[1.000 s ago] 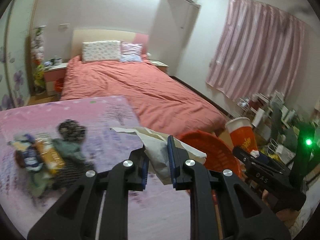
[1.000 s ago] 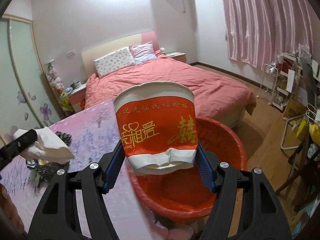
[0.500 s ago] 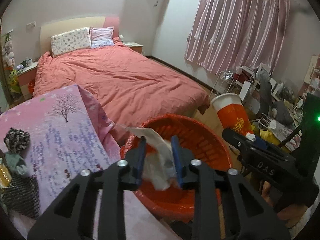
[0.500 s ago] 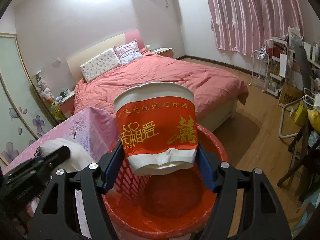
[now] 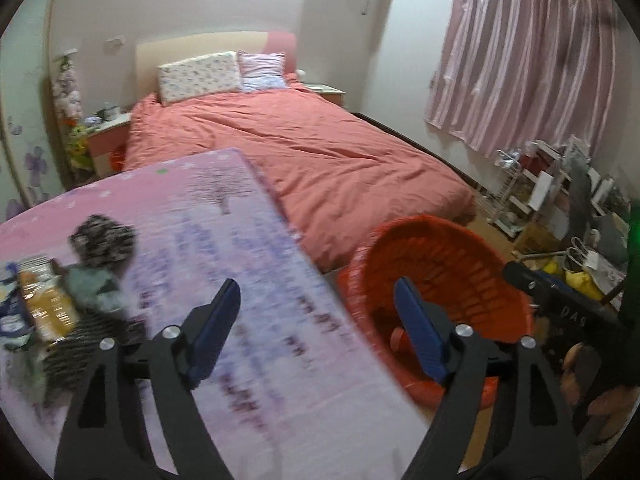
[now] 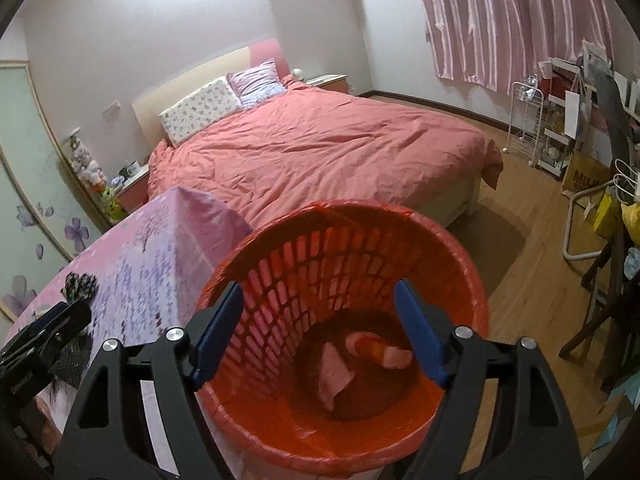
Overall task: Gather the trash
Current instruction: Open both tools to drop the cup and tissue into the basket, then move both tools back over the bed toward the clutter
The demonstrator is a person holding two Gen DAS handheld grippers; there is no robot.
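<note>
A red slatted trash basket (image 6: 448, 240) stands on the floor beside the table; it also shows in the left wrist view (image 5: 472, 248). A red-and-white paper cup (image 6: 378, 352) and a crumpled paper (image 6: 334, 376) lie at its bottom. My right gripper (image 6: 320, 334) is open and empty above the basket mouth. My left gripper (image 5: 318, 330) is open and empty over the table's right edge. Wrappers and dark scraps (image 5: 60, 300) lie on the pink-purple tablecloth (image 5: 224, 240) at the left.
A bed with a red cover (image 5: 304, 152) fills the room behind the table. A white wire rack and cluttered shelves (image 6: 560, 136) stand at the right wall under a pink curtain (image 5: 520, 52). A wooden floor (image 6: 532, 264) lies right of the basket.
Both grippers opened. The paper cup and the crumpled paper dropped into the basket. My left gripper swung back left over the table.
</note>
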